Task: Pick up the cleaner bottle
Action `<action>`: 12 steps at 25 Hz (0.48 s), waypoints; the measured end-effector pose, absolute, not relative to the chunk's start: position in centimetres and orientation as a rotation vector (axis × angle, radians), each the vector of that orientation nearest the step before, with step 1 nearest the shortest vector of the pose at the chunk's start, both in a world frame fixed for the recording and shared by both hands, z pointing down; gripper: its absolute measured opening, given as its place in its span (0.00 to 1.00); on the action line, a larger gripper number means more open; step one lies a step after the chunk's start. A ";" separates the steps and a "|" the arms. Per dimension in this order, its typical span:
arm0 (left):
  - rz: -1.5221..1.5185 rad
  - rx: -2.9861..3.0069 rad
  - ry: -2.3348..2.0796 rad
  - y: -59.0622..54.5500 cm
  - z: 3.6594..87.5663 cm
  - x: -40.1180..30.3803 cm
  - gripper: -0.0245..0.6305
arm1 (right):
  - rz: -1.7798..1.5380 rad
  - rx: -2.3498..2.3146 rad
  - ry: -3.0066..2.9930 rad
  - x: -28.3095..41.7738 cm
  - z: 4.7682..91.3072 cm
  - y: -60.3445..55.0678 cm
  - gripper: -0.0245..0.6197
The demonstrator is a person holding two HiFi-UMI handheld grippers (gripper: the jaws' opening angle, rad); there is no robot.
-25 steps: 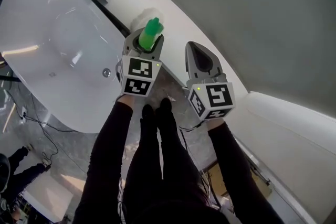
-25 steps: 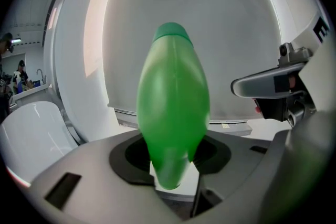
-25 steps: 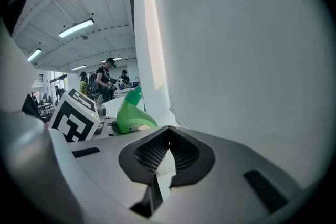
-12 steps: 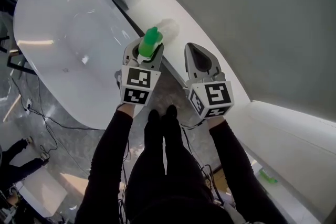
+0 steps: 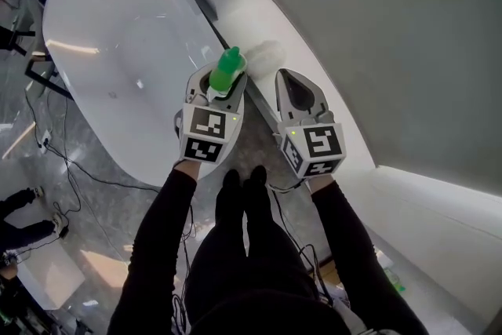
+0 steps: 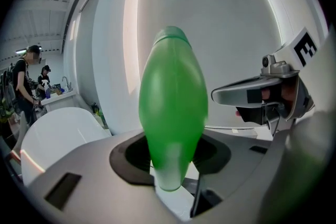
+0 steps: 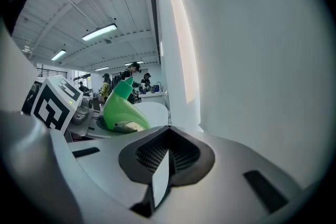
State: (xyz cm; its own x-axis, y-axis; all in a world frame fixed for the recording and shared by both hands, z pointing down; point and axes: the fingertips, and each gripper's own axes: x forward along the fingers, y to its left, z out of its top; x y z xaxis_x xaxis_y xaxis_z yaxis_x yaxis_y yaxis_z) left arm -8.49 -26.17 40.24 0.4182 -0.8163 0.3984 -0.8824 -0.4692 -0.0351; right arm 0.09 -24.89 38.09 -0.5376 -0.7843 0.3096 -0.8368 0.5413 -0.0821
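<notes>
- White bathtub [image 5: 118,35] fills the upper left of the head view, on a glossy grey floor [image 5: 102,247] with black cables [image 5: 55,161] trailing beside it.
- Grey wall [image 5: 392,27] takes up the right side, and a white ledge [image 5: 263,23] runs along its foot, just beside the tub's rim.
- I stand between tub and ledge, my black-clad legs [image 5: 243,247] below me, and hold both tools out in front, side by side but apart.
- My left gripper [image 5: 222,82] is clamped on the green bottle [image 5: 227,68]: the jaws press on the lower body from both sides, and the tapered top sticks out past their tips.
- The bottle is off every surface, raised over the gap between the tub's edge and the ledge.
- In the left gripper view, the bottle stands upright in the middle of the frame and hides most of what lies beyond it.
- My right gripper [image 5: 289,78] carries nothing; its jaws are closed together to a point, and it hangs over the ledge.
- In the right gripper view, the bottle shows at the left, held in the other tool.
- A person [image 6: 23,78] stands far off at the left edge of the left gripper view, near a white counter.
</notes>
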 end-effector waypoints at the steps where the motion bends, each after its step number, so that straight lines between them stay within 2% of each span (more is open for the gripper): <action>1: 0.539 2.484 -1.516 -25.9 40.0 -8.7 0.32 | 0.322 1.355 -2.547 -0.1 37.9 -24.8 0.04; 12: 0.486 2.444 -1.569 -23.1 38.1 -10.4 0.32 | 0.272 1.262 -2.579 -2.3 36.5 -22.5 0.04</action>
